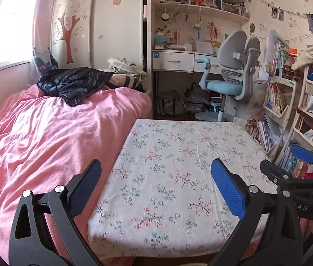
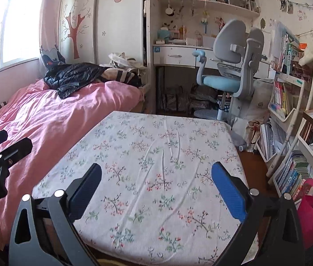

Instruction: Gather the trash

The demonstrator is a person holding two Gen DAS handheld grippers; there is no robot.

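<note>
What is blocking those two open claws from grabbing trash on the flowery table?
Nothing visible blocks them. The left gripper and right gripper hang open over the flowered tablecloth, but no trash shows on it.

A child's bedroom in a home. On the left lies a bed under a rumpled pink duvet (image 1: pixel 52 133), below a bright window (image 1: pixel 3 26). At the far wall stand a wardrobe with a tree decal (image 1: pixel 69 35), a study desk (image 1: pixel 178 61) under crowded shelves and a grey-and-blue desk chair (image 1: pixel 231 75). On the right, racks hold books (image 2: pixel 289 173), and photos hang on strings (image 1: pixel 289 11).
</note>
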